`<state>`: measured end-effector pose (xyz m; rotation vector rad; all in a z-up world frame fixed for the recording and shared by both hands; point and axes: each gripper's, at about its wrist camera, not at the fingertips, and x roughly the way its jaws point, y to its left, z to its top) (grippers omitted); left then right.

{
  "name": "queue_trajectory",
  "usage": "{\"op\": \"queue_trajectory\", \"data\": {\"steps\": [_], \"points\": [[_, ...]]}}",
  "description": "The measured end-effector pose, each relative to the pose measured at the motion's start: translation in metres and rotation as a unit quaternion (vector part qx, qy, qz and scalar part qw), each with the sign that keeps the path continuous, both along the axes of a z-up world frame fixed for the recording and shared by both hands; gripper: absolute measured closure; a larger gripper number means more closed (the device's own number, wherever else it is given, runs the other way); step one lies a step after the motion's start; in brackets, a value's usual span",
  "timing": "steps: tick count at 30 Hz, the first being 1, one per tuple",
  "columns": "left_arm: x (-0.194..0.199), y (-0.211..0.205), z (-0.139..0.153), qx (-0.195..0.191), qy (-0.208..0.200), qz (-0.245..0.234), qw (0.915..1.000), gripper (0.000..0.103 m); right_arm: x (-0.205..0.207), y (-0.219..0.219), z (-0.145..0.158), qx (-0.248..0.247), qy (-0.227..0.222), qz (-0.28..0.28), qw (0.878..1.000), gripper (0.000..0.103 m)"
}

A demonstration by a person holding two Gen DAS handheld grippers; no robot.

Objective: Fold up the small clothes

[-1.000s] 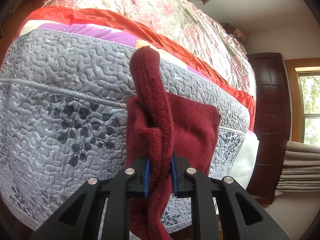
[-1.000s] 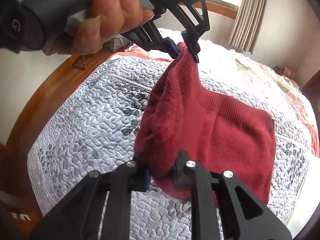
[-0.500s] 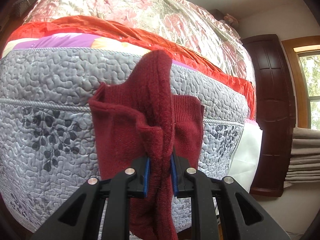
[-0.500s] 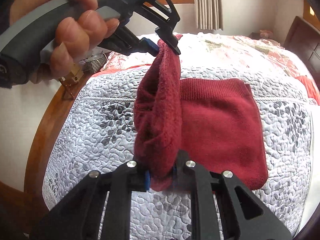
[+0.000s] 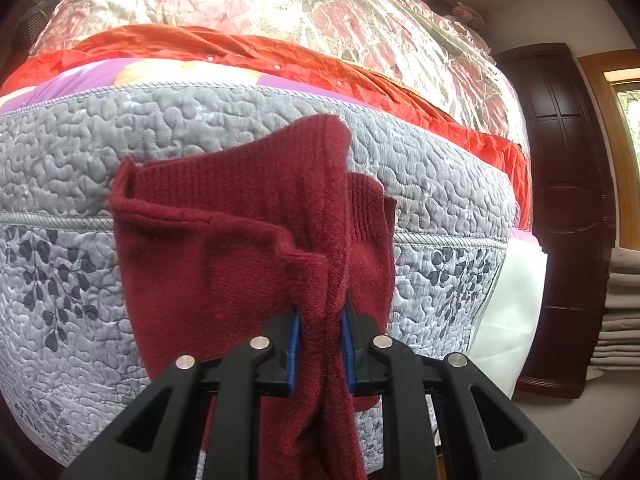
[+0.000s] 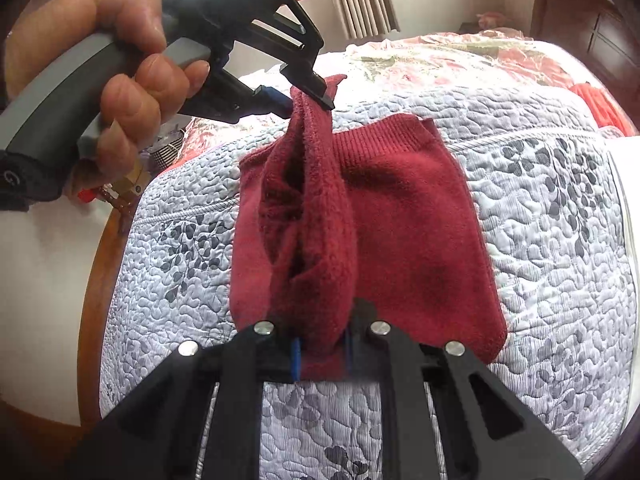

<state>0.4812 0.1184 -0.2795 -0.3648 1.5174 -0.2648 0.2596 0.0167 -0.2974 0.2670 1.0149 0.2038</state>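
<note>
A dark red knit garment lies on the grey quilted bedspread, its ribbed hem toward the far side. One edge is lifted into a raised fold strung between both grippers. My right gripper is shut on the near end of that fold. My left gripper, held by a hand, is shut on the far end. In the left wrist view the left gripper pinches the red garment, which spreads to the left over the bedspread.
Beyond the quilted bedspread lie an orange cloth and a pink floral cover. A wooden bed frame curves along the left. A dark wooden door and folded beige curtains stand to the right.
Both grippers have carried the lifted fold sideways across the garment. The fold now hangs lower and wider, and more of the red cloth spreads flat on the bedspread in the left wrist view.
</note>
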Motion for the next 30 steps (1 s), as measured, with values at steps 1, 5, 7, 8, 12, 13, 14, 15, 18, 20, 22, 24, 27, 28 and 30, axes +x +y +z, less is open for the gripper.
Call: {"op": "queue_trajectory", "data": {"steps": [1, 5, 7, 8, 12, 13, 14, 15, 18, 20, 22, 24, 27, 28, 30], "points": [[0.000, -0.008, -0.003, 0.006, -0.001, -0.003, 1.0000, 0.086, -0.001, -0.007, -0.003, 0.010, 0.002, -0.005, 1.000, 0.090], [-0.001, -0.035, -0.010, 0.031, -0.008, -0.012, 0.9994, 0.086, -0.006, -0.033, -0.016, 0.040, 0.007, -0.020, 0.999, 0.090], [-0.001, -0.046, -0.014, 0.044, -0.012, -0.015, 0.9989, 0.086, -0.008, -0.046, -0.025, 0.055, 0.012, -0.030, 0.998, 0.090], [-0.002, -0.051, -0.017, 0.050, -0.013, -0.015, 0.9986, 0.086, -0.009, -0.051, -0.029, 0.062, 0.015, -0.035, 0.997, 0.090], [-0.007, -0.075, -0.028, 0.072, -0.018, -0.022, 0.9970, 0.086, -0.017, -0.071, -0.046, 0.081, 0.023, -0.049, 0.995, 0.091], [-0.009, -0.081, -0.030, 0.077, -0.020, -0.024, 0.9965, 0.086, -0.020, -0.074, -0.050, 0.087, 0.023, -0.051, 0.995, 0.091], [-0.012, -0.087, -0.032, 0.082, -0.021, -0.025, 0.9961, 0.086, -0.023, -0.078, -0.053, 0.092, 0.023, -0.053, 0.994, 0.091], [-0.014, -0.092, -0.033, 0.088, -0.024, -0.026, 0.9955, 0.086, -0.025, -0.080, -0.055, 0.099, 0.022, -0.054, 0.993, 0.091], [-0.018, -0.107, -0.037, 0.108, -0.033, -0.028, 0.9932, 0.086, -0.029, -0.090, -0.060, 0.124, 0.019, -0.060, 0.990, 0.092], [-0.019, -0.116, -0.042, 0.123, -0.035, -0.031, 0.9914, 0.086, -0.031, -0.098, -0.066, 0.149, 0.022, -0.071, 0.986, 0.093], [-0.020, -0.121, -0.047, 0.129, -0.036, -0.031, 0.9905, 0.086, -0.032, -0.106, -0.075, 0.164, 0.027, -0.079, 0.983, 0.093], [-0.022, -0.128, -0.054, 0.139, -0.038, -0.036, 0.9890, 0.086, -0.032, -0.113, -0.086, 0.181, 0.037, -0.083, 0.979, 0.094], [-0.026, -0.134, -0.062, 0.139, -0.046, -0.043, 0.9883, 0.075, -0.029, -0.120, -0.101, 0.206, 0.049, -0.077, 0.974, 0.094], [-0.028, -0.136, -0.063, 0.132, -0.050, -0.049, 0.9887, 0.059, -0.027, -0.122, -0.106, 0.217, 0.055, -0.073, 0.972, 0.093], [-0.033, -0.142, -0.060, 0.110, -0.065, -0.075, 0.9889, 0.039, -0.025, -0.130, -0.116, 0.240, 0.066, -0.079, 0.965, 0.092]]}}
